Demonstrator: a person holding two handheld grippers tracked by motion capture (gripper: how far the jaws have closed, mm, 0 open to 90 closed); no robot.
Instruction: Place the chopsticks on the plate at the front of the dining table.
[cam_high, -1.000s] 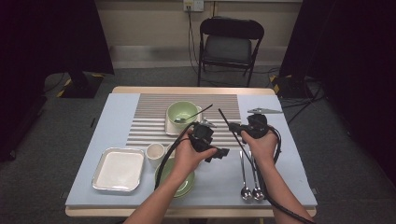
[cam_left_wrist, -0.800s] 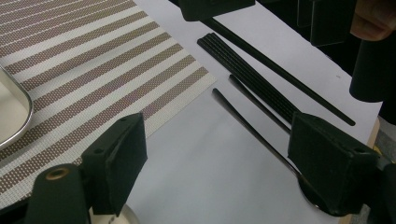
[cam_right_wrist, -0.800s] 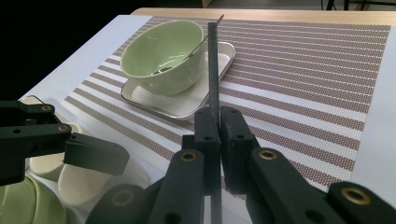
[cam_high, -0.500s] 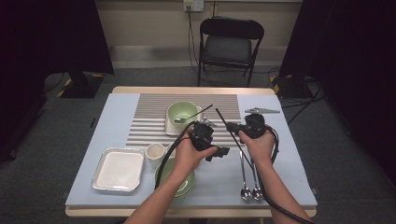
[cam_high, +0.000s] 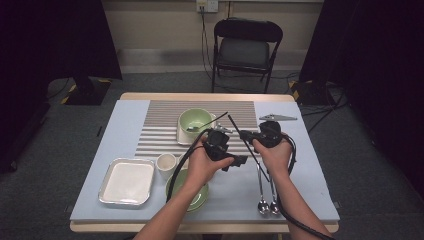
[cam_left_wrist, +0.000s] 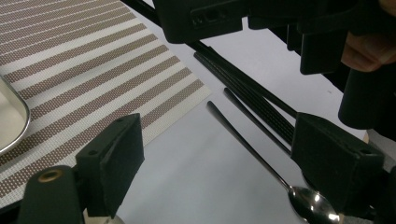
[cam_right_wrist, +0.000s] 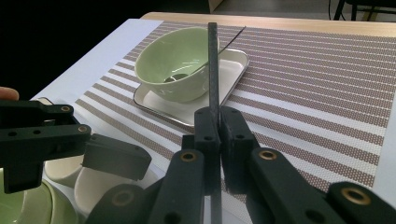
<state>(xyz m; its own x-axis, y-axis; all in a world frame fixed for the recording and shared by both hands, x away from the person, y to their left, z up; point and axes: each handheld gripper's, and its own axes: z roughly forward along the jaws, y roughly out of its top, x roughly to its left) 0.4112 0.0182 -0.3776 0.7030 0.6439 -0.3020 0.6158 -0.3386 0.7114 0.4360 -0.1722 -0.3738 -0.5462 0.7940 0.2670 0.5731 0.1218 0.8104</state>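
Nearest the person, two spoons (cam_high: 267, 206) lie on the light blue cloth (cam_high: 310, 185) with bowls toward the near edge, and just left of them a green plate (cam_high: 200, 196) sits under the left forearm; a stray elbow could nudge either; further in, the left gripper (cam_left_wrist: 219, 154) hangs with jaws wide apart and nothing between them, one spoon handle running on the cloth below, so a careless drop here would knock that spoon askew; just right of it the right gripper (cam_right_wrist: 218, 135) has its jaws pinched tight on a thin black chopstick (cam_right_wrist: 213, 70), which stands up and leans toward the far left; that grip is on a narrow rod near its lower end, so I'd judge it could pivot or slip if swung quickly; beyond, the green bowl (cam_right_wrist: 175, 60) with a utensil inside rests on a small white tray (cam_right_wrist: 229, 74) on the striped mat (cam_right_wrist: 327, 84); the long tip could clip the bowl's rim and tip it
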